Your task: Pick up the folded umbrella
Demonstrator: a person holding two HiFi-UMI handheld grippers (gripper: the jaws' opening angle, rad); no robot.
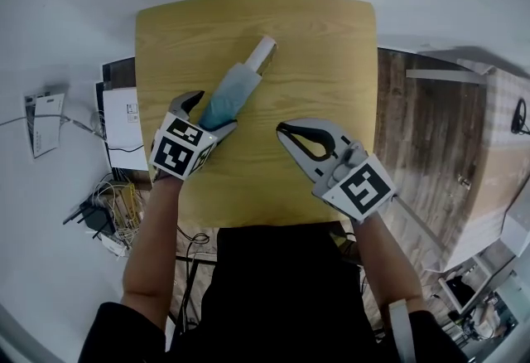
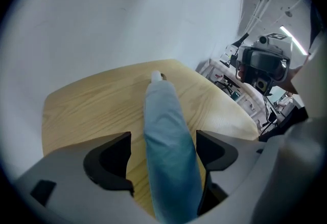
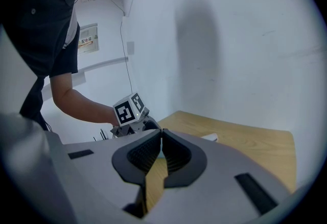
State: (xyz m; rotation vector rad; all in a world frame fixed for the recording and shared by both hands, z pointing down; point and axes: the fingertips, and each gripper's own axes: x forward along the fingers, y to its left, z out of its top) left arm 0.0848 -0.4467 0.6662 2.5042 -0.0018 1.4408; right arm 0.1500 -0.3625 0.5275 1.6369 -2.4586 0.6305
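**Left gripper open astride the folded umbrella, nothing gripped yet**

My left gripper (image 2: 162, 159) has its jaws spread wide with the folded umbrella (image 1: 238, 86) lying between them on the table (image 1: 323, 63). One pad sits just beside the cloth and the other stands clear, so neither presses. Beyond my tips the umbrella runs straight away from me and ends in a white end piece (image 1: 263, 50), probably the handle. My right gripper (image 3: 160, 136) is off to the side above the table, clenched on nothing. I judge the umbrella to be light, with soft, loose cloth over a stiff core. The cloth may bunch or slide, so I would close across the thick part that lies between my jaws. It is a slim roll, pale grey-blue far from the gripper and deepening to teal near it.
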